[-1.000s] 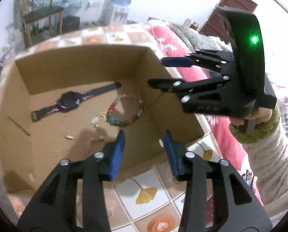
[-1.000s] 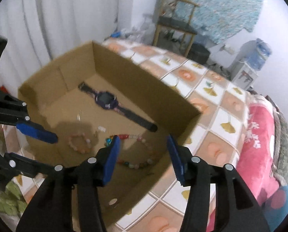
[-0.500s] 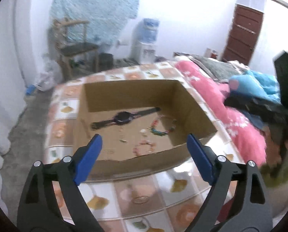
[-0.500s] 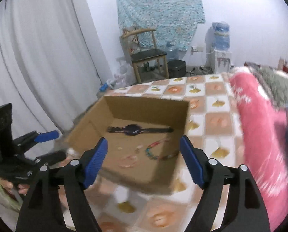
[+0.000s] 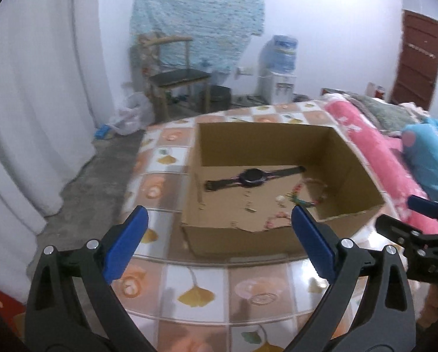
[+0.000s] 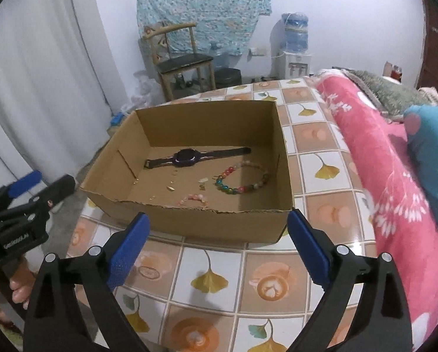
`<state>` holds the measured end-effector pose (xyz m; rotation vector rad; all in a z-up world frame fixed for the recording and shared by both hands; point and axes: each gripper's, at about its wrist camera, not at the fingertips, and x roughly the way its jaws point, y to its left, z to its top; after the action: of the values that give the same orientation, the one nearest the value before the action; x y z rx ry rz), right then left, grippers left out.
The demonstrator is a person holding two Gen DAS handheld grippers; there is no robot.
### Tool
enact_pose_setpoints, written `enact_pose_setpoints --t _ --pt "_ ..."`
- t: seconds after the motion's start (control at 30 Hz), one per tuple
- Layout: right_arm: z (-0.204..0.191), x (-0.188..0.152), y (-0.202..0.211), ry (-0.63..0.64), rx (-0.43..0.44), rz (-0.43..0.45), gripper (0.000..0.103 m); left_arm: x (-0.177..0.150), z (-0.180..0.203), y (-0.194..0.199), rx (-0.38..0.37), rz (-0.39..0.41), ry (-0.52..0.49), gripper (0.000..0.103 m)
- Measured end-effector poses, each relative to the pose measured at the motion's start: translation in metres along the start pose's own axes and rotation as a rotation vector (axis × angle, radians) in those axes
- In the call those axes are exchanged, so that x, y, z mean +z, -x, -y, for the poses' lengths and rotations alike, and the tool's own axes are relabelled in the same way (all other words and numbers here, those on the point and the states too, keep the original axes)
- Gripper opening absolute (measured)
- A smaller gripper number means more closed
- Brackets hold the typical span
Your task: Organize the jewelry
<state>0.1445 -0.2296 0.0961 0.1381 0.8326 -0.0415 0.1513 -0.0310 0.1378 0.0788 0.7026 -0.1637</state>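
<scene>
right wrist view: left gripper [image 6: 38, 183] body carries white lettering, too blurred to read; its jaws are opening, empty. right gripper [image 6: 217, 242] likewise opening, empty, before cardboard box [image 6: 219, 223].

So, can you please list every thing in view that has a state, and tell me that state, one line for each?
Cardboard box: open on top, upright on the tiled table.
Watch: lying flat inside the box, strap stretched out.
Multicolour bead bracelet: lying in the box, closed loop.
Pink bead bracelet: lying in the box near the front wall.
Left hand-held gripper: empty, jaws opening.
Right hand-held gripper: empty, jaws opening.
</scene>
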Motion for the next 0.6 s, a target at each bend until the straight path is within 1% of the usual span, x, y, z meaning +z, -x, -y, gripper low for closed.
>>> enact_pose_setpoints --t 0.2,0.3,0.37,0.47,0.6 --pt "-0.008 -0.002 -0.004 0.009 -0.044 -0.011 0.096 -0.001 -0.005 -0.005 0.091 -0.039 0.037 0.095" --pt "-0.010 -0.003 -0.006 0.004 -0.036 -0.028 0.096 0.001 -0.007 -0.009 0.086 -0.079 0.049 0.095" --pt "-0.011 -0.003 -0.008 0.001 -0.040 -0.037 0.096 0.002 -0.009 -0.011 0.078 -0.090 0.064 0.095" --pt "-0.012 -0.002 -0.011 0.002 -0.042 -0.045 0.096 0.000 -0.012 -0.010 0.079 -0.094 0.085 0.095" --pt "-0.013 -0.001 -0.012 0.003 -0.044 -0.053 0.096 0.002 -0.013 -0.012 0.089 -0.102 0.088 0.095"
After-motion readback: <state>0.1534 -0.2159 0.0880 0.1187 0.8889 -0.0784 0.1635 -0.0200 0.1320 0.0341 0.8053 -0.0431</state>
